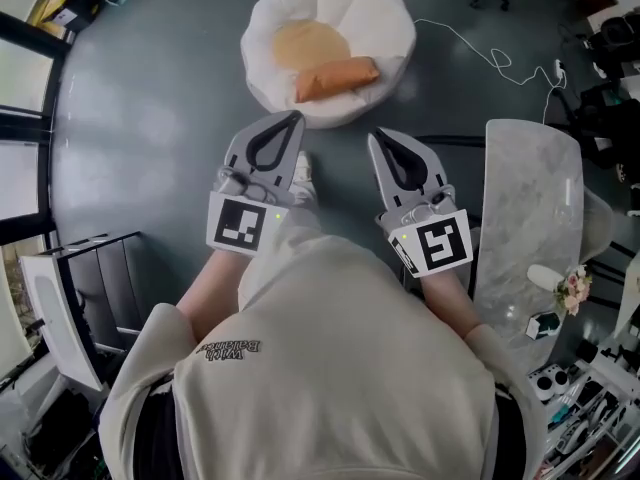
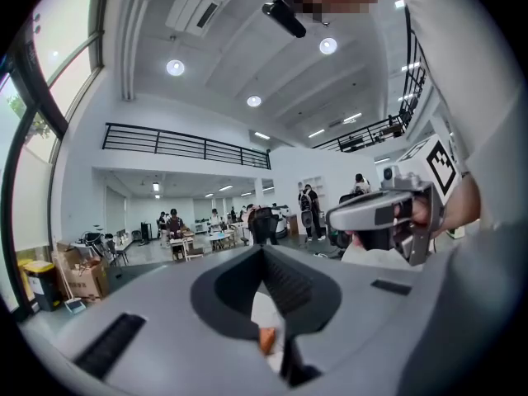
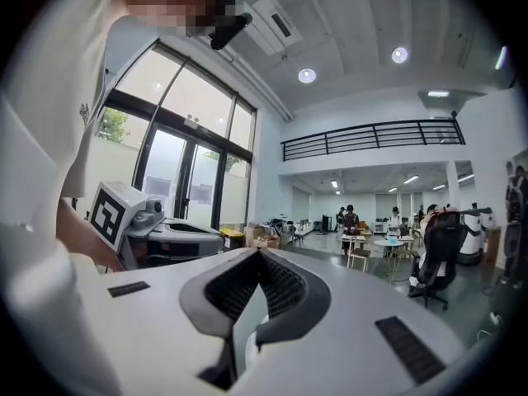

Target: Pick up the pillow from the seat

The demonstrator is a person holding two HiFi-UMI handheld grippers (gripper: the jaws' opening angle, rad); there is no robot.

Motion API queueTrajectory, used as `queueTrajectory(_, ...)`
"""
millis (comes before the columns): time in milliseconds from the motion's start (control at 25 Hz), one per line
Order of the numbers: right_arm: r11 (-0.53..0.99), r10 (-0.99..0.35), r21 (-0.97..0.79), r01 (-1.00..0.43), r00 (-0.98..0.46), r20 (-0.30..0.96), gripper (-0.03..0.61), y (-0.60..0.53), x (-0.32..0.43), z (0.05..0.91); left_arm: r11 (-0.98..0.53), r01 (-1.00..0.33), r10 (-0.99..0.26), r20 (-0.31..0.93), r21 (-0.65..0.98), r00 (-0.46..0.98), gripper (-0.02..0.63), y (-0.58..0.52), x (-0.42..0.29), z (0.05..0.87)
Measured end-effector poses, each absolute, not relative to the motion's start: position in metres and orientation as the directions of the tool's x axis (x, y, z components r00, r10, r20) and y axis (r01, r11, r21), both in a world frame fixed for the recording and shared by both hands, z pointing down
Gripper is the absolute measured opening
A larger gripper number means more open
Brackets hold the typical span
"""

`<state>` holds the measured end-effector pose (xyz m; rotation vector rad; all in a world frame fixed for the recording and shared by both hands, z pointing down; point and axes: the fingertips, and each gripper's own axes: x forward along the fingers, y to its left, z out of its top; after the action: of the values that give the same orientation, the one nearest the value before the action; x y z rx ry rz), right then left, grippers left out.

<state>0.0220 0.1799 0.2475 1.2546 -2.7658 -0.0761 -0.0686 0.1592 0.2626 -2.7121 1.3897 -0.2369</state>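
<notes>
An orange pillow (image 1: 336, 77) lies across a round white padded seat (image 1: 390, 28) on the floor ahead, next to a tan round cushion (image 1: 309, 44). My left gripper (image 1: 296, 116) is held level, just short of the seat's near rim, its jaws shut and empty. My right gripper (image 1: 374, 135) is beside it, a little further back, also shut and empty. In the left gripper view the closed tips (image 2: 264, 251) meet, and a sliver of orange pillow (image 2: 267, 337) shows through the gap below. In the right gripper view the tips (image 3: 259, 254) are closed too.
A marble-topped table (image 1: 530, 218) stands at the right with small items and flowers (image 1: 572, 290) near its end. A white cable (image 1: 480, 53) trails over the dark floor. A white and black rack (image 1: 70, 298) stands at the left. People and desks are far off.
</notes>
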Motion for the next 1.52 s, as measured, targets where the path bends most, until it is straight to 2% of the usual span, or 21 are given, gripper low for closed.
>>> queueTrajectory(480, 0.628, -0.775, 0.052, -0.776, -0.618, 0.133, 0.008, 0.030, -0.026, 0.255, -0.646, -0.756, -0.762, 0.142, -0.100, 0.632, 0.009, 0.017, -0.109, 0.271)
queueTrajectory(800, 0.556, -0.830, 0.037, -0.830, -0.553, 0.070, 0.008, -0.049, -0.041, 0.236, -0.624, -0.780, -0.776, 0.136, -0.031, 0.616, 0.009, -0.051, -0.141, 0.270)
queueTrajectory(1000, 0.567, -0.823, 0.093, -0.818, -0.560, 0.095, 0.008, -0.072, -0.046, 0.238, -0.631, -0.774, -0.773, 0.130, -0.055, 0.621, 0.009, -0.073, -0.151, 0.272)
queueTrajectory(1520, 0.641, -0.767, 0.081, -0.763, -0.635, 0.095, 0.008, -0.083, -0.043, 0.235, -0.542, -0.838, -0.838, 0.112, -0.066, 0.533, 0.009, -0.078, -0.157, 0.260)
